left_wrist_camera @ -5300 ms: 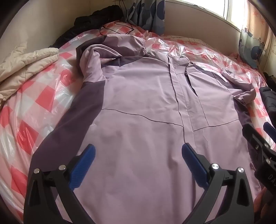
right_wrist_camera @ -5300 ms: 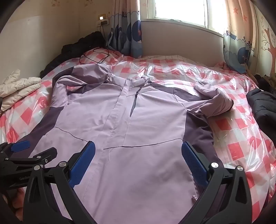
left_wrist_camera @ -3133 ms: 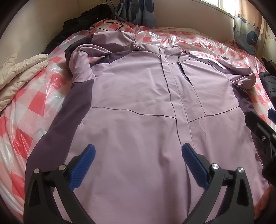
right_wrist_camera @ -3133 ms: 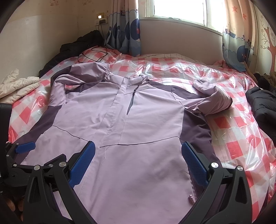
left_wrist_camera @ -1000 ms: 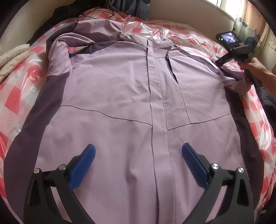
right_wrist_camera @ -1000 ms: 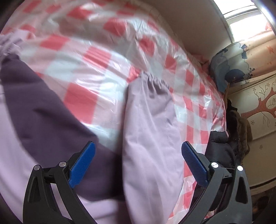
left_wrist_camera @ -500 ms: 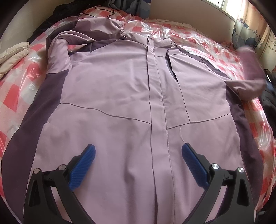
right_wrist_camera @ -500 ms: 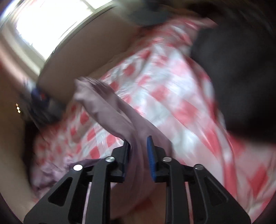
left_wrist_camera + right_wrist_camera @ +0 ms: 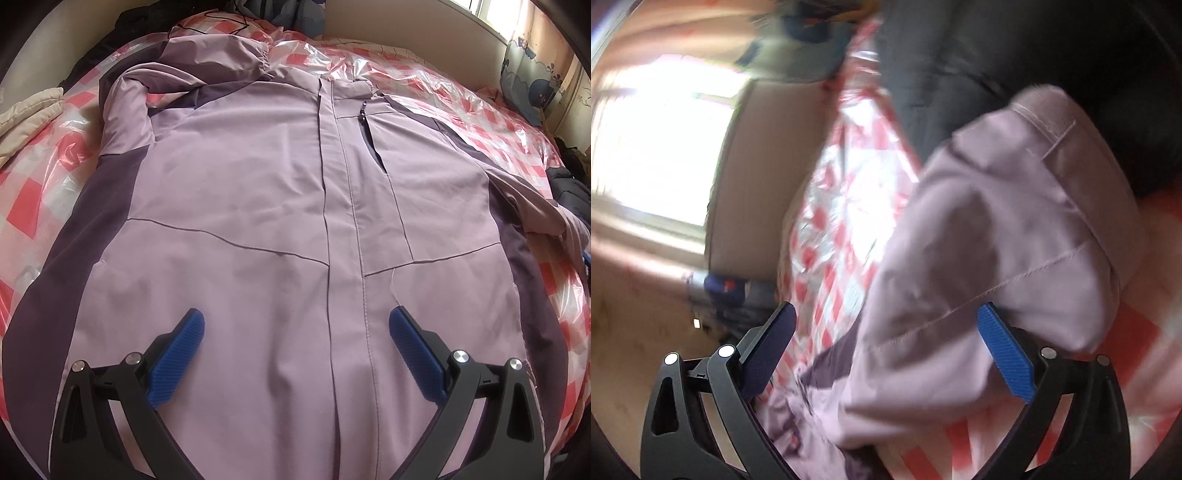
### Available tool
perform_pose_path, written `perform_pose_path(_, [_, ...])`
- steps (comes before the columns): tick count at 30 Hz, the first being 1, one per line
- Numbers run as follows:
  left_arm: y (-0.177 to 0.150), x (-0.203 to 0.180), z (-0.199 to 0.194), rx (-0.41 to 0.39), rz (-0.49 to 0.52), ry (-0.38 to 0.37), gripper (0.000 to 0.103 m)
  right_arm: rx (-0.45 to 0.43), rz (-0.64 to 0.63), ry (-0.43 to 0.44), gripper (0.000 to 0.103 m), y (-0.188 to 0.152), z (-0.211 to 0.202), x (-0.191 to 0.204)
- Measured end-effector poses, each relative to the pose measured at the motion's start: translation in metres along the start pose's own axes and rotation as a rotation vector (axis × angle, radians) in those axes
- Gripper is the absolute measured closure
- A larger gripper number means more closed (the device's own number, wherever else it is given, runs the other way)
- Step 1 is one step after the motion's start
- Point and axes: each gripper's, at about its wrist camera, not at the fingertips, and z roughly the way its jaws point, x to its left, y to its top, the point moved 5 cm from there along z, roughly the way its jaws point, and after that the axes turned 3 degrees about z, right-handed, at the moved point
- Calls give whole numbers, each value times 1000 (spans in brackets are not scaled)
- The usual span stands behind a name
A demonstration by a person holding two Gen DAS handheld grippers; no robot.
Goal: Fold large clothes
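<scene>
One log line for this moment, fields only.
jacket: flat on bed | sleeve: released | right tool: just opened | left tool: open above hem

Jacket (image 9: 258, 206): pale lilac body with dark purple side and shoulder panels; its sleeve (image 9: 997, 240) is the same pale lilac. Bed cover (image 9: 33, 192): red-and-white check under glossy clear plastic. Left gripper (image 9: 295, 350) and right gripper (image 9: 886, 350): black frames with ribbed blue pads. Quilted item (image 9: 26, 114) at the left edge: cream. Curtain (image 9: 528, 85): beige with blue shapes
</scene>
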Motion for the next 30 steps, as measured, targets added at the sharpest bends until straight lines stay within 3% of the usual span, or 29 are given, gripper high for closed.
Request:
perform_pose_path(3, [0, 1, 1, 2, 2, 6, 7, -53, 36, 35, 11, -3, -16, -3])
perform_pose_path(5, [0, 3, 1, 3, -8, -3, 7, -130, -15, 39, 11, -9, -47, -3])
perform_pose_path(8, [0, 3, -1, 3, -13, -11, 7, -245, -86, -62, 11, 4, -84, -15])
perform_pose_path(12, [0, 3, 0, 2, -8, -4, 7, -110, -11, -66, 10, 19, -60, -41])
perform_pose_path(13, [0, 2, 2, 7, -8, -2, 7, -93, -38, -112, 10, 21, -48, -42])
perform_pose_path(18, [-1, 3, 2, 11, -10, 1, 7, -122, -46, -132, 10, 23, -41, -48])
perform_pose_path(22, [-2, 3, 3, 16, -14, -9, 7, -60, -4, -69, 11, 3, -42, -55])
perform_pose_path(26, [-2, 3, 3, 13, -15, -20, 7, -89, 53, 24, 11, 21, -31, -54])
perform_pose_path(28, [-2, 4, 3, 13, -16, -22, 7, -114, 75, 71, 30, 30, -30, -56])
perform_pose_path(30, [-3, 3, 4, 23, -20, -23, 7, -126, 101, 91, 83, 34, -25, -57])
